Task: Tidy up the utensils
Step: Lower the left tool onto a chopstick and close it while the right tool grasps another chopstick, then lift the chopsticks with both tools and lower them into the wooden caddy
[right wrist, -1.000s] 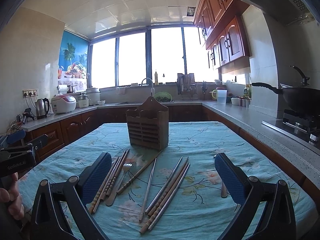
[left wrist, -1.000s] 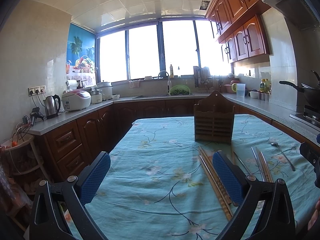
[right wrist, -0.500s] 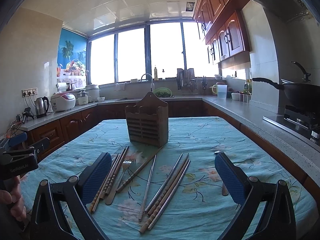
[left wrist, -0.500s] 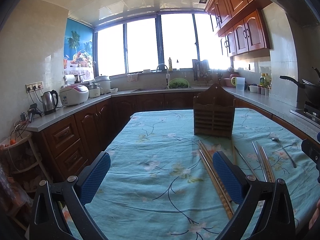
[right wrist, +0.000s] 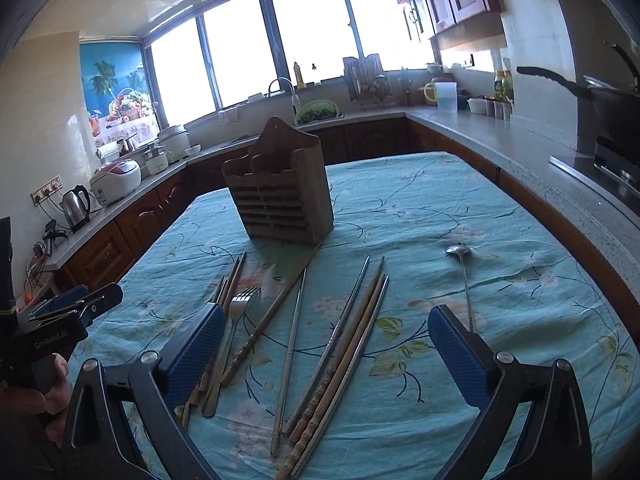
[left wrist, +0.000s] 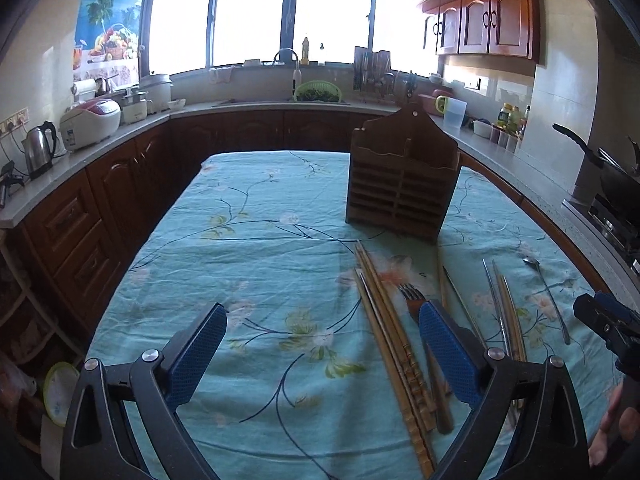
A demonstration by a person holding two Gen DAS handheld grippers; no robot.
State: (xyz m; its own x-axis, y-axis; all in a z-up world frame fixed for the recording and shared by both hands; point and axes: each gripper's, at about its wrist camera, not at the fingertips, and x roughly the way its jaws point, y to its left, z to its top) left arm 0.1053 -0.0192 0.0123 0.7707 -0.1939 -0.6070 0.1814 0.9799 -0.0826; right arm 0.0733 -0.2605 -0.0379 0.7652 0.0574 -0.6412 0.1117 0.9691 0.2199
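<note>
A brown wooden utensil holder [left wrist: 402, 192] stands on the table covered with a teal flowered cloth [left wrist: 256, 264]; it also shows in the right wrist view [right wrist: 282, 196]. In front of it lie several wooden chopsticks [right wrist: 342, 350], metal chopsticks [right wrist: 290, 354], a fork [right wrist: 236, 316] and a metal spoon [right wrist: 464, 276]. My left gripper [left wrist: 322, 354] is open and empty above the cloth, left of a bundle of wooden chopsticks [left wrist: 386, 320] and the fork [left wrist: 412, 294]. My right gripper [right wrist: 324, 356] is open and empty, hovering above the chopsticks. The spoon [left wrist: 546, 292] lies far right.
Kitchen counters with dark wood cabinets [left wrist: 100, 216] wrap around the table. A kettle [left wrist: 38, 150] and rice cooker [left wrist: 90, 122] stand on the left counter, a wok [right wrist: 608, 100] on the stove to the right. The left gripper body [right wrist: 60, 320] shows at the right view's left edge.
Both grippers have tilted down and moved forward toward the table, so the utensils now sit closer and lower in view. Both stay open and empty.
</note>
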